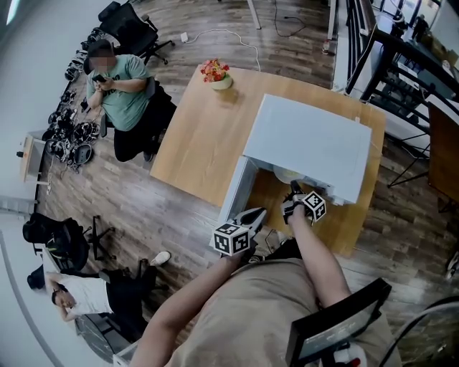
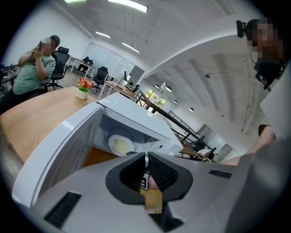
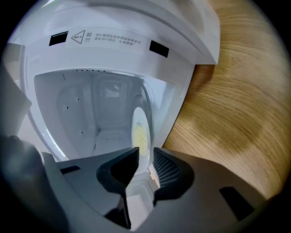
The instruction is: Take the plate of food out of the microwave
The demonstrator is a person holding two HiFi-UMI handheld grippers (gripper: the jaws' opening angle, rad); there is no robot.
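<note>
The right gripper [image 3: 145, 152] was opening its jaws at the mouth of the microwave [image 3: 113, 41]. The plate [image 3: 140, 129] of food, still inside, showed edge-on in the gap between the fingertips, its lower rim hidden behind them. The left gripper [image 2: 145, 157] was clenched on nothing.

With left forearm [image 1: 192, 295] and right forearm [image 1: 321, 255] stretched forward, the left tongs [image 2: 146, 156] are closed on nothing, while the right tongs [image 3: 145, 157] are opening, the plate [image 3: 141, 132] rim loose between their jaws.

Bright, even light from long white ceiling strip lamps [image 2: 128, 6] at the frame's top; fisheye bending, dark vignetted corners, soft foreground
</note>
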